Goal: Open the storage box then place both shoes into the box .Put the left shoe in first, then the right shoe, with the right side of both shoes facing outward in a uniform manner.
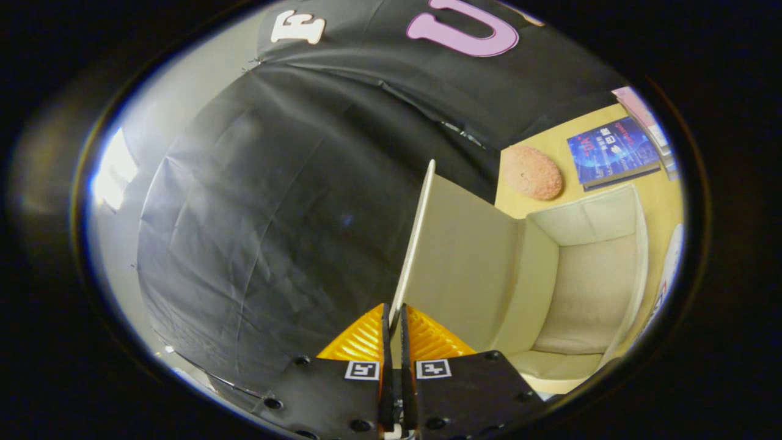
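Observation:
The storage box [586, 275] is a beige fabric box that stands open, its inside bare as far as I see. Its flat lid [452, 256] is swung up on edge, rising from my fingers toward the black cloth wall. My gripper [396, 318] is shut on the lid's thin free edge, with one finger on each face of the panel. A white shoe's edge [671, 263] with some red marking peeks past the box's far side, mostly hidden.
The box sits on a yellow tabletop [660, 195]. Beyond it lie a round pink pad [531, 172], a blue book [611, 151] and a stack of pale books [644, 119]. The black cloth wall [275, 214] hangs close on the lid's other side.

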Demonstrator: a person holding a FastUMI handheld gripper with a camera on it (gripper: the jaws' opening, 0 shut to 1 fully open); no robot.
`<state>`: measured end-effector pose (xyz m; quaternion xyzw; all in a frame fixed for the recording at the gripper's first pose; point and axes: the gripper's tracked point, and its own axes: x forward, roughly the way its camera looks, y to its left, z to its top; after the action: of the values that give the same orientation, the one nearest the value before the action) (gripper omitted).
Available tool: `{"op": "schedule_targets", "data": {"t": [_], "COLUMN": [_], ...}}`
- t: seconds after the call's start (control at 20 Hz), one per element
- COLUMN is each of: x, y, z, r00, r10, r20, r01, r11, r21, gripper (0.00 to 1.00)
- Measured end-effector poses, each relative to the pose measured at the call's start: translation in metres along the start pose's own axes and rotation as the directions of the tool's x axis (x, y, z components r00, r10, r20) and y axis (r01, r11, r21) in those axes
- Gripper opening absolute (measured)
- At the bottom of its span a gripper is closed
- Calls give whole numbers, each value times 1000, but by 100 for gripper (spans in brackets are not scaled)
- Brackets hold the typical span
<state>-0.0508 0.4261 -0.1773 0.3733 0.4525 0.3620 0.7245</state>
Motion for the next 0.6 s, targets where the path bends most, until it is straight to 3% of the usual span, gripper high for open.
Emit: {"op": "schedule_targets", "data": {"t": [0.25, 0.6], "x": [55, 65], "y": [2, -12], "z": [-26, -36], "r00": [998, 994], "r10": [-28, -85], "r20": [-56, -61], "r01": [29, 85], "r11": [1000, 996], "r21": [9, -14], "gripper": [13, 19]}}
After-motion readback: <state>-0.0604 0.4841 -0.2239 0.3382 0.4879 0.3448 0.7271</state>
